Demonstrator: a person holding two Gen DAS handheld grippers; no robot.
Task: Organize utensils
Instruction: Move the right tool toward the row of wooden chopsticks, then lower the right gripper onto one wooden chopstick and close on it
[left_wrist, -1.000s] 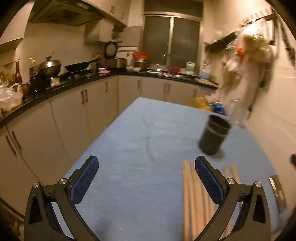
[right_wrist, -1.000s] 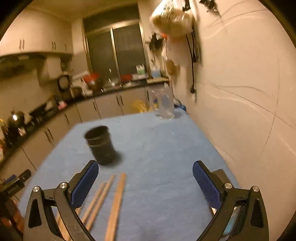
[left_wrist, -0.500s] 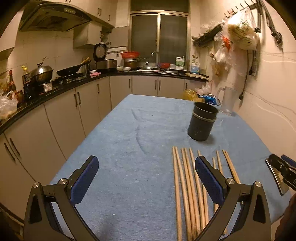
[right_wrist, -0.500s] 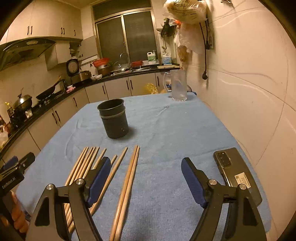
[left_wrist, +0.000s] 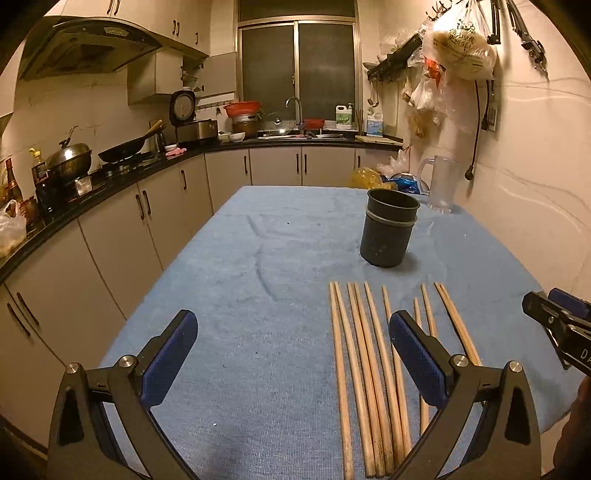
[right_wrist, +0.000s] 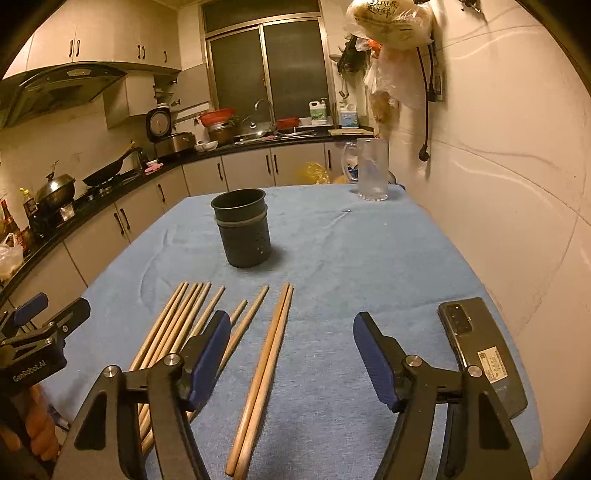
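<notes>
Several wooden chopsticks lie side by side on the blue cloth, pointing toward a dark round utensil holder that stands upright and looks empty. In the right wrist view the chopsticks lie in front of the holder. My left gripper is open and empty, low over the near cloth, its right finger over the chopsticks. My right gripper is open and empty above a pair of chopsticks. The right gripper also shows at the left wrist view's right edge.
The table has a blue cloth; its left edge drops to kitchen cabinets. A clear plastic jug stands at the far right corner. A black phone lies on the cloth by the right wall.
Both views swung from blurred to steady and tilted down toward the chopsticks. The right gripper's jaws have narrowed a little. Nothing on the table moved.
</notes>
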